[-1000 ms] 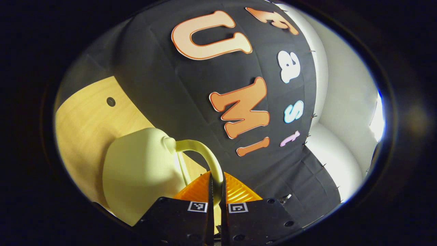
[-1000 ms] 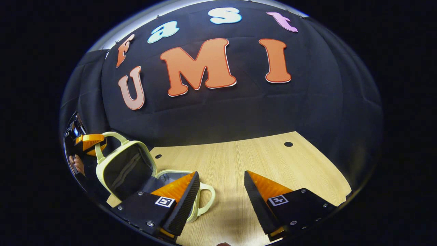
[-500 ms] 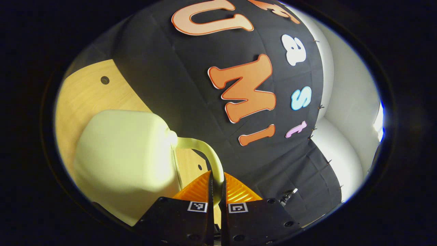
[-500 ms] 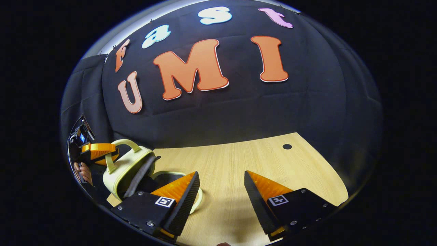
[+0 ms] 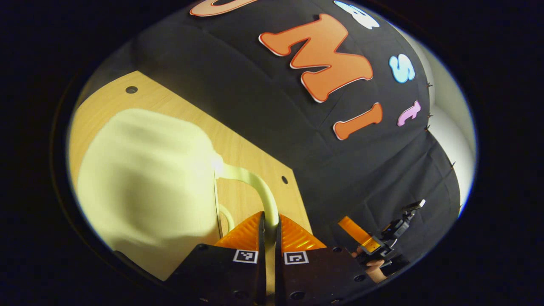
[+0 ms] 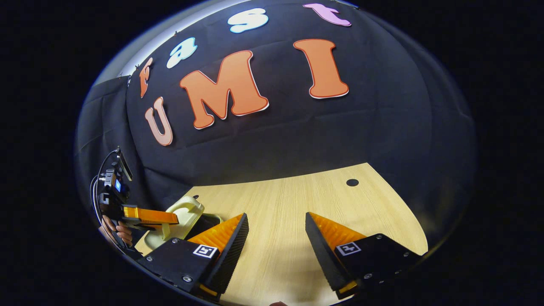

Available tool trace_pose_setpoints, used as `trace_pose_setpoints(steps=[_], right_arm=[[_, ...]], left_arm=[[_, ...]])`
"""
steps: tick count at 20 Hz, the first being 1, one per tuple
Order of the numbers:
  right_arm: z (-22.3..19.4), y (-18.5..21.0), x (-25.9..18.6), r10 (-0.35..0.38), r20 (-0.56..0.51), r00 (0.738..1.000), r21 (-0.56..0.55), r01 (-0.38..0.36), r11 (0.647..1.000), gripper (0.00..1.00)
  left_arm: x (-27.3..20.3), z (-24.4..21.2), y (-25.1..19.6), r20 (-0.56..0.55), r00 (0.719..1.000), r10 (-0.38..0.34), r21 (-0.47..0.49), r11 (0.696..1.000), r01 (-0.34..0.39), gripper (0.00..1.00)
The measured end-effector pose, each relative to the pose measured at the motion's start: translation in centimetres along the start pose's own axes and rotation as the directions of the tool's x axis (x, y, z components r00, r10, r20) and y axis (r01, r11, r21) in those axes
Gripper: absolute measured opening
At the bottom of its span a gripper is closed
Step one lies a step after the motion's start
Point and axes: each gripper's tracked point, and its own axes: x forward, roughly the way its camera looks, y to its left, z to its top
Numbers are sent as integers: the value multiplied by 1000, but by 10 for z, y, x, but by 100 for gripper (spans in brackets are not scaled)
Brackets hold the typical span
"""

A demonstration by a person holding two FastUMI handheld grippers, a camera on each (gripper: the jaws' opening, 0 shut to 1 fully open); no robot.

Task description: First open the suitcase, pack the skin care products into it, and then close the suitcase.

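Observation:
The small pale yellow-green suitcase (image 5: pixel 144 178) lies on the wooden table (image 5: pixel 238 144), seen from its lid side in the left gripper view. My left gripper (image 5: pixel 268 217) is shut on the lid's curved handle (image 5: pixel 264 193). In the right gripper view the suitcase (image 6: pixel 183 211) sits low at the lower left, its lid tipped down close over the base, with the left gripper (image 6: pixel 172 218) on its handle and a hand (image 6: pixel 121 231) behind it. My right gripper (image 6: pixel 276 227) hovers open over bare table, right of the suitcase, with nothing between its fingers. The right gripper (image 5: pixel 357 233) also appears far off at lower right.
The table (image 6: pixel 297 199) stretches to the black cloth wall behind, with a round cable hole (image 6: pixel 352 182) at its far right and another hole (image 5: pixel 131 89) beyond the suitcase. A cable hangs from the left gripper's body (image 6: pixel 111 187).
The left gripper has swung the lid down by its handle, from upright and open to lying low over the base. The right gripper stayed open and barely moved.

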Motion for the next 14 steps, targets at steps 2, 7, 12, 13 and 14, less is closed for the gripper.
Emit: trace_pose_setpoints(steps=[2, 7, 12, 13, 14], right_arm=[[-3, -9, -1, 7, -12, 1000, -4, -7, 1000, 87], [-8, -25, -8, 54, -41, 998, -18, -55, 998, 87], [-4, -26, -27, 92, -33, 995, -93, -95, 991, 87], [1, -22, -31, 93, -15, 996, -115, -94, 989, 87], [4, -17, -34, 97, -1, 995, -134, -96, 986, 87]], left_arm=[[10, -14, 8, -9, 997, 73, 34, 997, -73, 8], [40, -70, 26, -80, 982, 169, -63, 983, -174, 18], [46, -90, -40, 18, 992, 127, 67, 989, -128, 52], [45, -83, -62, 49, 992, 121, 143, 982, -126, 59], [44, -76, -76, 78, 989, 125, 200, 970, -138, 75]])
